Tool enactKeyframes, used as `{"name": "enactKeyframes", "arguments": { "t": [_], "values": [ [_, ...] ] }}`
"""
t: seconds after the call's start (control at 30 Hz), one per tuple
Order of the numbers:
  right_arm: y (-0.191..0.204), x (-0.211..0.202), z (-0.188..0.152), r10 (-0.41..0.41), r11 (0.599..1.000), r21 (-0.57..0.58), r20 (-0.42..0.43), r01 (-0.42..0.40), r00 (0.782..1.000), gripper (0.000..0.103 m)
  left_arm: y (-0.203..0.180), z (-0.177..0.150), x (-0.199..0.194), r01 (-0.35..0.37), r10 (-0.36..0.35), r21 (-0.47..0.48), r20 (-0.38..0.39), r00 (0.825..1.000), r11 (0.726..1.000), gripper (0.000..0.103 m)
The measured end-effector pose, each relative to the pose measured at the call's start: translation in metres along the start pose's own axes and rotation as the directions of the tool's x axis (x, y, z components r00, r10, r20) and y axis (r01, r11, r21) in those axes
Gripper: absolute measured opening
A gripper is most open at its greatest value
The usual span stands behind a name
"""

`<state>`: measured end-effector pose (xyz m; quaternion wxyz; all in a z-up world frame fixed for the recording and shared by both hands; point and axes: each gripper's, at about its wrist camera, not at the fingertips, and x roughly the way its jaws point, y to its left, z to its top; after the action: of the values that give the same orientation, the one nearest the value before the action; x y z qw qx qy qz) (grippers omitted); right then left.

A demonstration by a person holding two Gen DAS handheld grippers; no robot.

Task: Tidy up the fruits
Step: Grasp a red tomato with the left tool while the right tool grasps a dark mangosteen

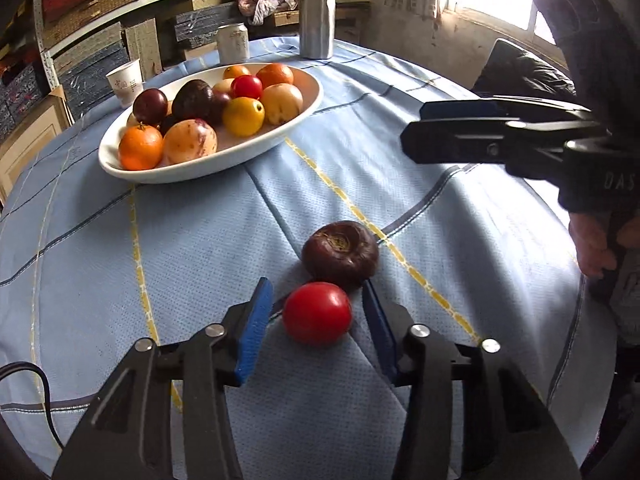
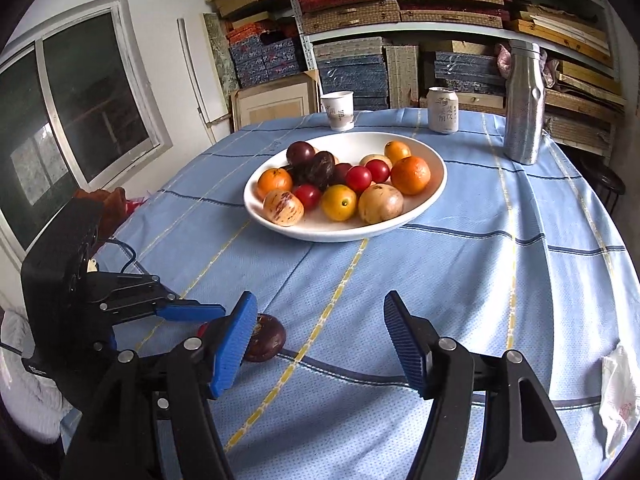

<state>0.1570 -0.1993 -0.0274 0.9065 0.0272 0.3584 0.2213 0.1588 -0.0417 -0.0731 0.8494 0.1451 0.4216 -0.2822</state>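
Your left tool [image 1: 316,316] sat low over the desk [image 1: 200,240] with its blue pads spread, and the red tomato [image 1: 317,313] lay on the cloth between them. From the left wrist view a gap showed between the left pad and the tomato, while the right pad stood right at its side; whether it touched, I could not tell. Just beyond the tomato, and touching it or nearly so, rested the dark brown fruit [image 1: 340,254], its wrinkled stem end turned upward.

Your right tool [image 2: 320,344] hung above the blue cloth with its pads wide apart and nothing between them. In its view the dark brown fruit showed just past its left pad, with the tomato mostly hidden behind that pad.

Farther back on the desk stood the white bowl [image 2: 400,230], filled with oranges, red tomatoes, yellow fruit and dark purple ones. Behind the bowl stood a paper cup [image 2: 338,111], a can [image 2: 443,111] and a metal bottle [image 2: 523,102].
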Motion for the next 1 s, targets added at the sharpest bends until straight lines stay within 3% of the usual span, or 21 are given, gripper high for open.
{"name": "enactKeyframes", "arguments": {
  "t": [0.07, 0.27, 0.6, 0.67, 0.7, 0.9, 1.0],
  "values": [
    [0.003, 0.002, -0.001, 0.002, 1.0, -0.008, -0.008, -0.002, 1.0, 0.067, -0.003, -0.001, 0.001, -0.002, 0.002, 0.012, -0.013, 1.0, 1.0, 0.032],
    [0.027, 0.025, -0.01, -0.01, 0.995, -0.099, -0.093, 0.0, 0.996, 0.067, 0.002, -0.016, -0.015, -0.013, 0.013, 0.005, -0.007, 1.0, 1.0, 0.032],
    [0.055, 0.058, -0.017, -0.024, 0.98, -0.199, -0.208, -0.018, 0.978, 0.066, 0.037, -0.031, -0.033, -0.078, 0.08, -0.101, 0.019, 0.997, 0.992, 0.032],
    [0.056, 0.062, -0.018, -0.024, 0.979, -0.201, -0.22, -0.021, 0.975, 0.057, 0.038, -0.03, -0.033, -0.085, 0.087, -0.104, 0.018, 0.996, 0.991, 0.032],
    [0.057, 0.063, -0.018, -0.02, 0.979, -0.201, -0.229, -0.027, 0.973, 0.043, 0.038, -0.03, -0.032, -0.087, 0.089, -0.104, 0.017, 0.996, 0.991, 0.032],
    [0.054, 0.057, -0.016, -0.007, 0.983, -0.183, -0.201, -0.03, 0.98, 0.043, 0.041, -0.022, -0.032, -0.112, 0.116, -0.119, 0.019, 0.993, 0.987, 0.032],
    [0.042, 0.037, -0.004, -0.001, 0.99, -0.141, -0.131, -0.018, 0.991, 0.043, 0.045, -0.01, -0.038, -0.138, 0.143, -0.122, 0.035, 0.989, 0.983, 0.032]
  ]
}}
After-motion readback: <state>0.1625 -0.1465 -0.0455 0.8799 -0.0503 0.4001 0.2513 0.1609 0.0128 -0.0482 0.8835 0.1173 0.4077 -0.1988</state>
